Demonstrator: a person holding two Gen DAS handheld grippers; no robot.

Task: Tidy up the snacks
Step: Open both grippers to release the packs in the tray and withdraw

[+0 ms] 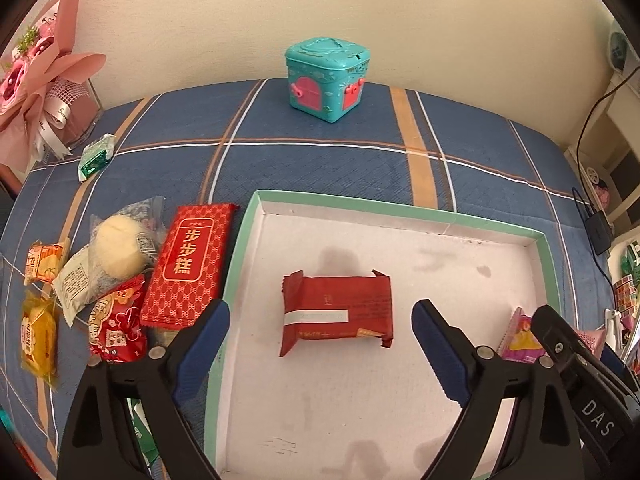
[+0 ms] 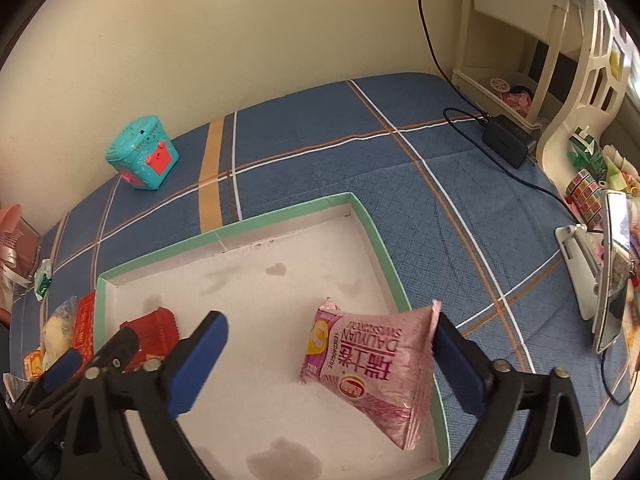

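A teal toy box (image 1: 327,79) with pink doors stands at the far edge of the blue plaid cloth (image 1: 320,160), against the cream wall (image 1: 280,8). Far left, a pink-wrapped bouquet (image 1: 38,80). Far right, a black power adapter (image 2: 505,140) with its cable lies on the cloth; near right, a phone (image 2: 612,272) on a white stand.

The tray (image 1: 400,400) was matt, stained cardboard. The red packet (image 1: 338,312) and pink packet (image 2: 376,364) were glossy foil. The bedcover (image 1: 320,164) was woven, textured cloth.
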